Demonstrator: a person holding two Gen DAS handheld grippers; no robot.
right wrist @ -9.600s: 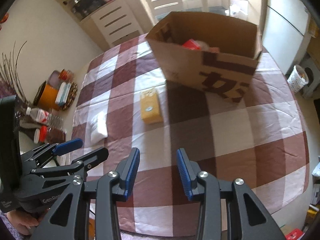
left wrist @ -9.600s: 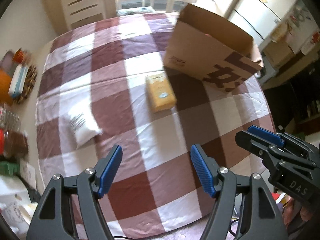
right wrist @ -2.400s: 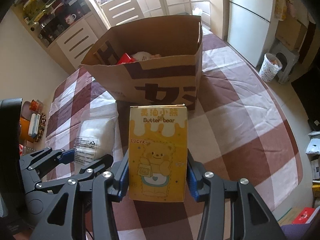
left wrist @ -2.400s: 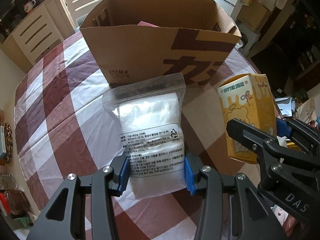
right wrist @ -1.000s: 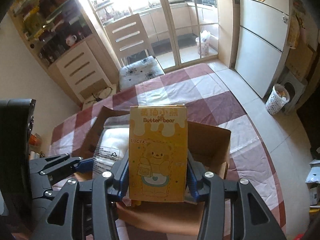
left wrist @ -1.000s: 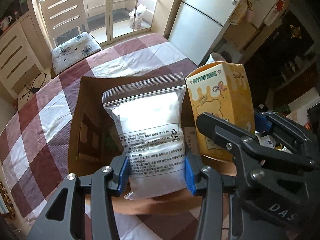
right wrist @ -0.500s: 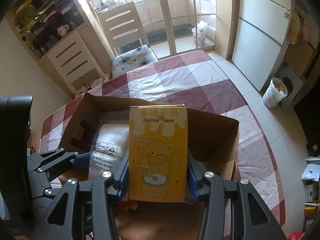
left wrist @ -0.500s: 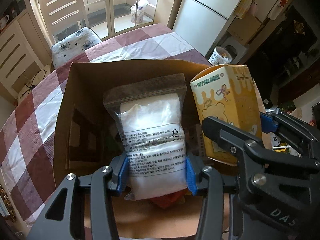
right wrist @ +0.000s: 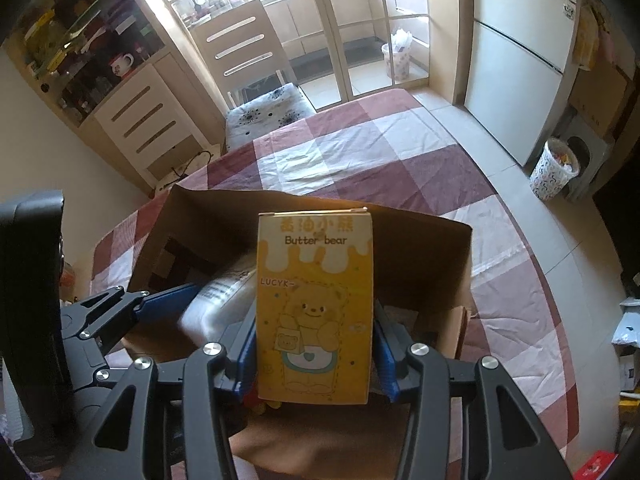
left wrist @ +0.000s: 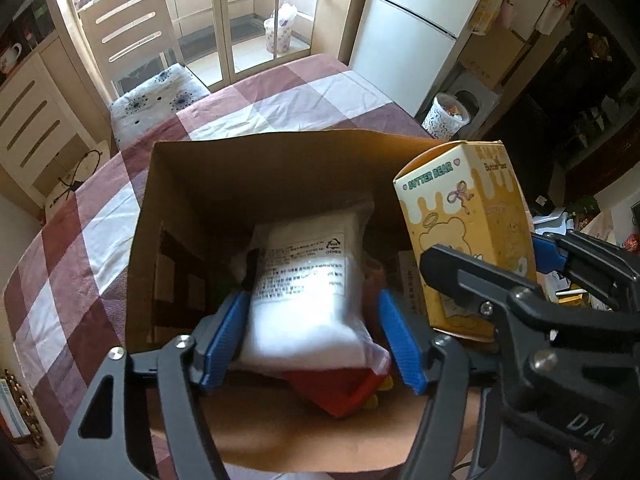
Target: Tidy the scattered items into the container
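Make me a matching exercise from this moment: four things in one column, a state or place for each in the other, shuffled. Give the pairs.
Things:
1. white pouch
2. yellow Butter Bear box
3. red packet
4. cardboard box

States:
A. clamped upright in the right gripper
B. standing open on the checked cloth
C. partly under the pouch
D. lying loose between the left gripper's parted jaws, which have just been opening

Pairs: 1-D, 2-A, 3-C, 4-B

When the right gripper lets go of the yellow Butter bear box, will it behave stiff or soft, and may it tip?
The Butter bear box probably stays stiff: its printed card faces look flat between the right gripper pads. It seems light, being held by its lower end only. Tall and narrow, it may tip onto the uneven items in the cardboard box.
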